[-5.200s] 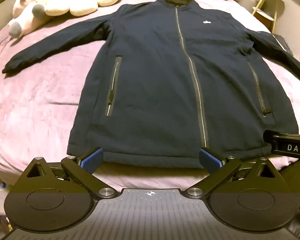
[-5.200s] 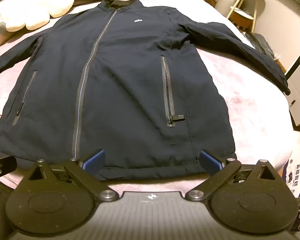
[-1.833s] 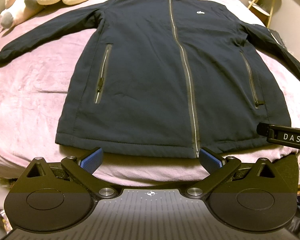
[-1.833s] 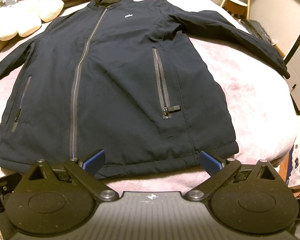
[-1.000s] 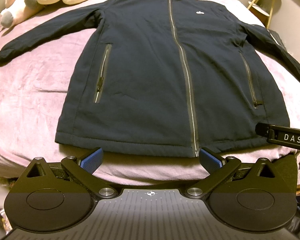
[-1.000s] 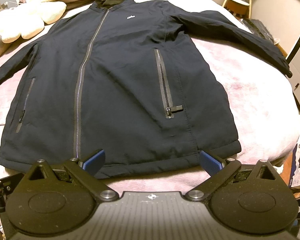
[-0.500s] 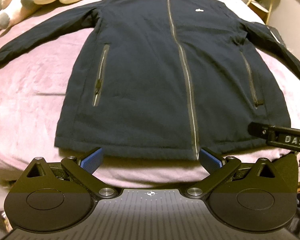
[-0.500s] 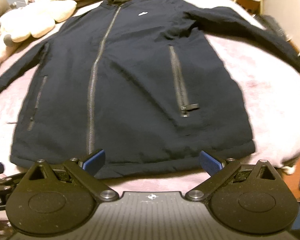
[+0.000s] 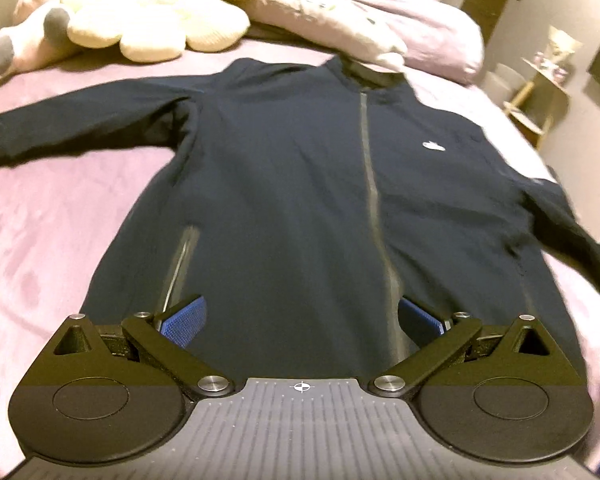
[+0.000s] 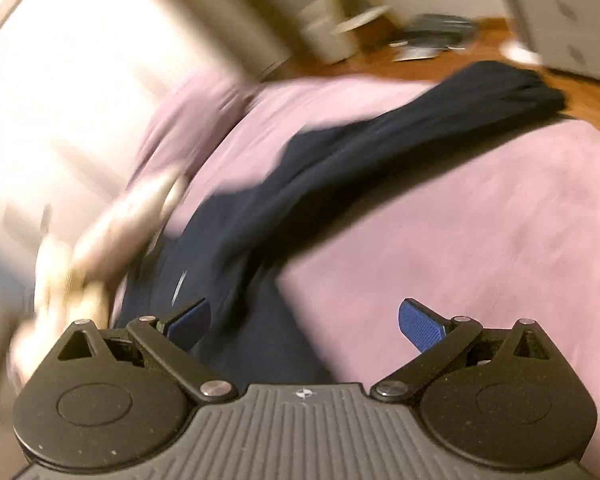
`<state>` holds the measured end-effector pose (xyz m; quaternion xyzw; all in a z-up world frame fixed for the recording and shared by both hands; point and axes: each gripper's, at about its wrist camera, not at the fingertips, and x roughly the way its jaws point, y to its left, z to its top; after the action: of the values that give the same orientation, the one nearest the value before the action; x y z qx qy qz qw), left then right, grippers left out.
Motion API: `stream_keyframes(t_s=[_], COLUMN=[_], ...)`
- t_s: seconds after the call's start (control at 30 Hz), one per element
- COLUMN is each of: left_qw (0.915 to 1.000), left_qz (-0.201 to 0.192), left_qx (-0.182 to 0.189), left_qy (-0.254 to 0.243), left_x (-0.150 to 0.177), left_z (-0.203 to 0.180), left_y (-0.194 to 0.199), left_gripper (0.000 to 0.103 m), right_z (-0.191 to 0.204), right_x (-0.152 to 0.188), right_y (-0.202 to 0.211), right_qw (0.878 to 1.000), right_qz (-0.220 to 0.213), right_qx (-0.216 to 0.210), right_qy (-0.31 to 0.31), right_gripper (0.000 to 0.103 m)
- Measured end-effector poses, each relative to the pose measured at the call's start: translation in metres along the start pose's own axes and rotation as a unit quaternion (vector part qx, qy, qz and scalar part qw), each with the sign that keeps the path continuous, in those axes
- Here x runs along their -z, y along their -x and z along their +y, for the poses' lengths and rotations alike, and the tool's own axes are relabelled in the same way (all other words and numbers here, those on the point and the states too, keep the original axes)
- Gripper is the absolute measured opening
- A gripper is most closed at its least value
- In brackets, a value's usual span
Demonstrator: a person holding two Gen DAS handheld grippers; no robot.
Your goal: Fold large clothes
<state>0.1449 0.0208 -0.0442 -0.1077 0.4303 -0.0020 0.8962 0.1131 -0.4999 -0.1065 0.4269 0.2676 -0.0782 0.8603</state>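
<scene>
A navy zip-front jacket (image 9: 300, 200) is lying flat, front up, on a pink bedspread (image 9: 40, 220), its collar toward the pillows (image 9: 360, 24). The left gripper (image 9: 300, 320) is hanging over the jacket's lower front, jaws spread wide. The right gripper (image 10: 304, 320), also wide apart, is pointing at an outstretched sleeve (image 10: 400, 140); this view is blurred.

A bed with a pink-lilac cover (image 9: 52, 216) fills the room. Cream plush toys (image 9: 140, 28) and a lilac pillow (image 9: 400, 36) lie at its head. A small wooden side table (image 9: 540, 96) stands by the grey wall. The floor (image 10: 440, 68) is orange-brown wood under warm light.
</scene>
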Motion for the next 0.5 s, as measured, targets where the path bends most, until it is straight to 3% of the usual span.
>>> stream_keyframes(t_s=[0.13, 0.2, 0.23, 0.4, 0.5], left_qw=[0.9994, 0.9986, 0.9981, 0.997, 0.9969], left_qz=[0.01, 0.014, 0.019, 0.032, 0.044], left_qx=[-0.033, -0.047, -0.053, -0.064, -0.059], left_qy=[0.008, 0.018, 0.024, 0.028, 0.028], left_x=[-0.009, -0.011, -0.01, -0.005, -0.006], left_z=[0.0, 0.001, 0.003, 0.008, 0.012], left_y=[-0.04, -0.051, -0.057, -0.072, -0.078], left_gripper=[0.103, 0.103, 0.103, 0.103, 0.103], right_z=[-0.064, -0.091, -0.106, -0.155, -0.172], right_x=[-0.052, -0.068, -0.074, -0.082, -0.084], right_y=[-0.03, -0.039, -0.046, -0.069, -0.081], right_qw=[0.992, 0.983, 0.978, 0.943, 0.93], right_qz=[-0.043, -0.063, -0.074, -0.125, -0.129], right_qx=[0.019, 0.023, 0.023, 0.002, -0.01], right_qy=[-0.121, -0.169, -0.195, -0.309, -0.343], right_gripper=[0.07, 0.064, 0.057, 0.046, 0.027])
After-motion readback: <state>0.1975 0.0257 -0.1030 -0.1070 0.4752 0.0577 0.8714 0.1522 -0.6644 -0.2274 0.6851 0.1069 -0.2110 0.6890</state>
